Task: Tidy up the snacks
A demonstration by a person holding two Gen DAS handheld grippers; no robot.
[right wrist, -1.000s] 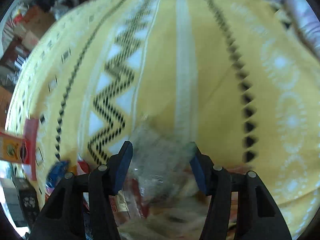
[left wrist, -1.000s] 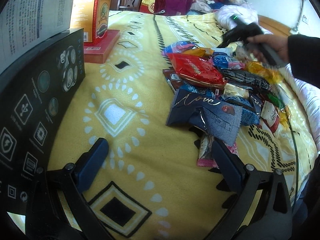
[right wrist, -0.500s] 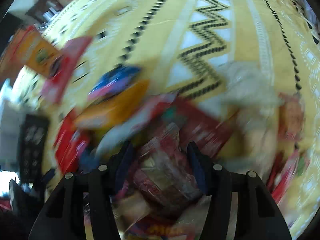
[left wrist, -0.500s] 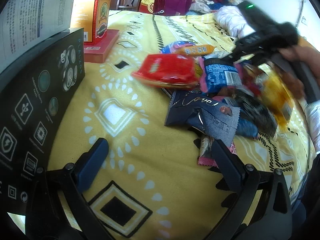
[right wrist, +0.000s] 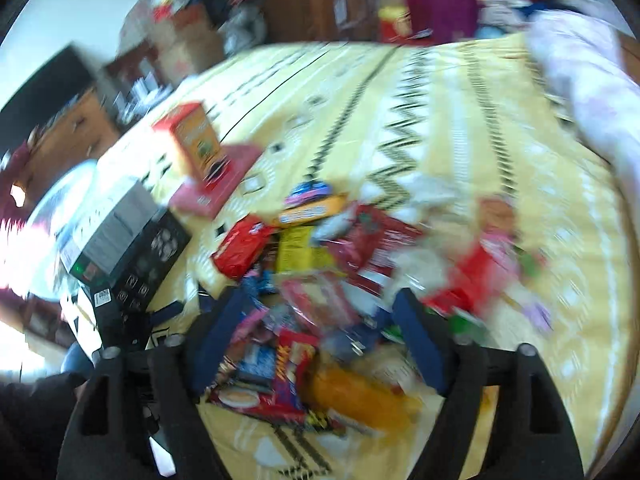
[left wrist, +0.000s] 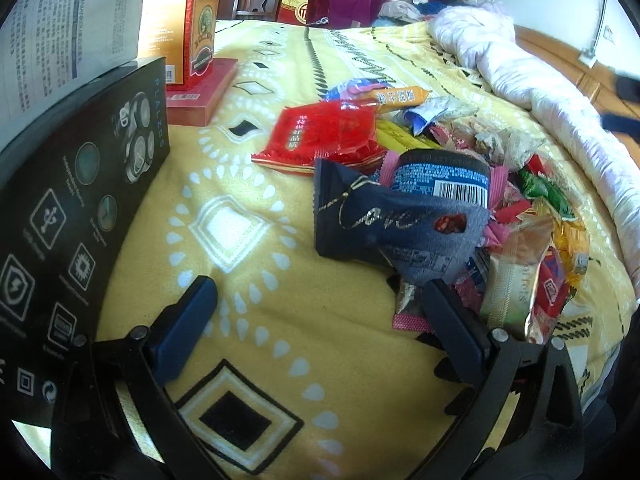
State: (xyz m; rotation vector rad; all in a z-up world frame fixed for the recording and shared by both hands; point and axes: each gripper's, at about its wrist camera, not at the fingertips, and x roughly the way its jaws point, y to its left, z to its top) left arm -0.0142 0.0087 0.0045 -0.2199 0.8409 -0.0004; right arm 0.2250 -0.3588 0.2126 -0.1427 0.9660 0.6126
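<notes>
A heap of snack packets [left wrist: 440, 184] lies on the yellow patterned blanket [left wrist: 248, 288]. A red packet [left wrist: 320, 140] sits at its left edge, a dark blue packet [left wrist: 380, 224] in front and an orange one [left wrist: 396, 96] behind. My left gripper [left wrist: 320, 320] is open low over bare blanket, its right finger [left wrist: 452, 328] beside the heap's near edge. My right gripper [right wrist: 320, 320] hangs above the heap [right wrist: 344, 264] in a blurred view. Its jaws are opening and the pads press on nothing.
A black box [left wrist: 80, 200] with a white printed box [left wrist: 68, 28] on top stands at the left. Behind it an orange carton [left wrist: 192, 20] stands on a flat red box [left wrist: 200, 92]. A pale quilt [left wrist: 540, 92] runs along the right. Clothes are piled at the back.
The right gripper, shut on a clear packet a second ago, swung over the heap, rose and widened its jaws. The heap shifted and the red packet slid left. The left gripper kept still.
</notes>
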